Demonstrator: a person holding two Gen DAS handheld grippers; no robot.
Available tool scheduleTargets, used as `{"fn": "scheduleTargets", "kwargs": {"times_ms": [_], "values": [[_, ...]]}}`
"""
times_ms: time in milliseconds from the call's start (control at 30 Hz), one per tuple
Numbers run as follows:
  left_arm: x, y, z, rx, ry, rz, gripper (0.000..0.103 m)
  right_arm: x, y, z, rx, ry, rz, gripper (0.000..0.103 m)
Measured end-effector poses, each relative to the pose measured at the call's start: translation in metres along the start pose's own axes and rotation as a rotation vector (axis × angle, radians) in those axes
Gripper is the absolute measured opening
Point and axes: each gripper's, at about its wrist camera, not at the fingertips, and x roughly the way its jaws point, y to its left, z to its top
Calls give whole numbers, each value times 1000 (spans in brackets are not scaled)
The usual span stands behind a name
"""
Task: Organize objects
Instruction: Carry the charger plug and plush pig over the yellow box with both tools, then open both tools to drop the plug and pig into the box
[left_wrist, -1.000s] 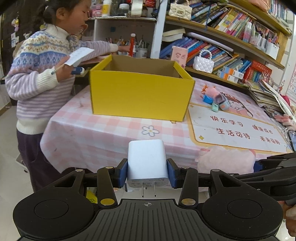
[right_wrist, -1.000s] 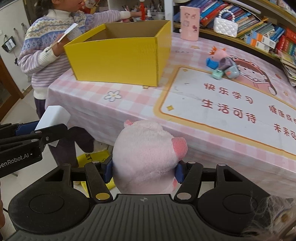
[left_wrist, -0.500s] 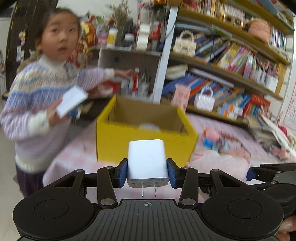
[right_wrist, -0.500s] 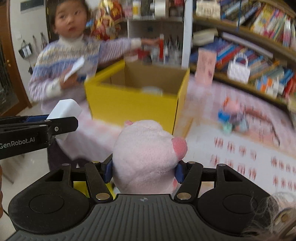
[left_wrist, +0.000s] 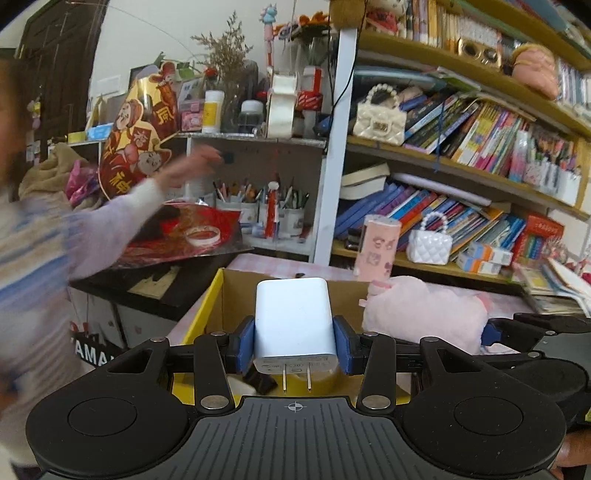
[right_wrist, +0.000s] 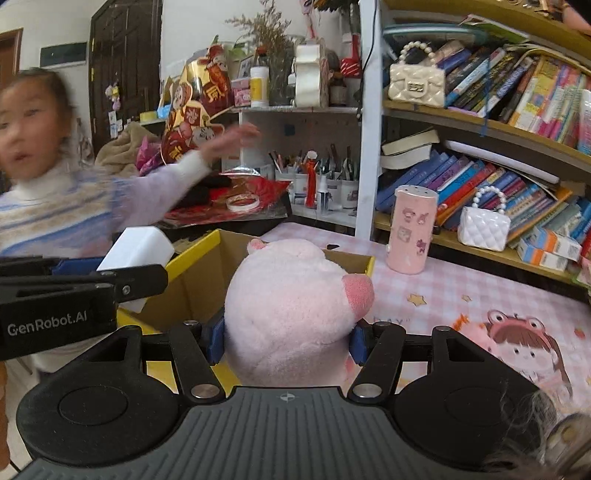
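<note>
Since a second ago both grippers have risen from the table's near edge to just above the yellow box (left_wrist: 207, 302). One charger (left_wrist: 294, 322), one plush pig (right_wrist: 291, 306), one box. The left gripper (left_wrist: 294, 345) is closed narrowly on the charger, prongs toward the camera; the right gripper (right_wrist: 286, 341), spread wide, squeezes the pig over the box's right side.
</note>
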Motion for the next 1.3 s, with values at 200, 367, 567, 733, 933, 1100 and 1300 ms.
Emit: {"fn": "scheduleTargets", "kwargs": {"times_ms": [200, 367, 567, 733, 933, 1100, 1300], "values": [[52, -1, -3, 14, 86, 43, 42, 55, -1, 0, -107, 70, 33, 59], [81, 8, -14, -48, 181, 71, 42, 90, 5, -11, -208, 146, 72, 59], [94, 9, -23, -41, 251, 97, 42, 104, -9, -14, -178, 194, 192, 60], [96, 8, -22, -41, 259, 98, 36, 106, -12, -11, -207, 209, 235, 61], [86, 3, -14, -7, 213, 91, 46, 105, -11, -8, -218, 236, 231, 64], [48, 1, -3, -24, 67, 95, 73, 80, -6, -6, -217, 181, 211, 68], [0, 3, 5, -82, -70, 87, 85, 29, -6, -3, -166, 61, 147, 69]]}}
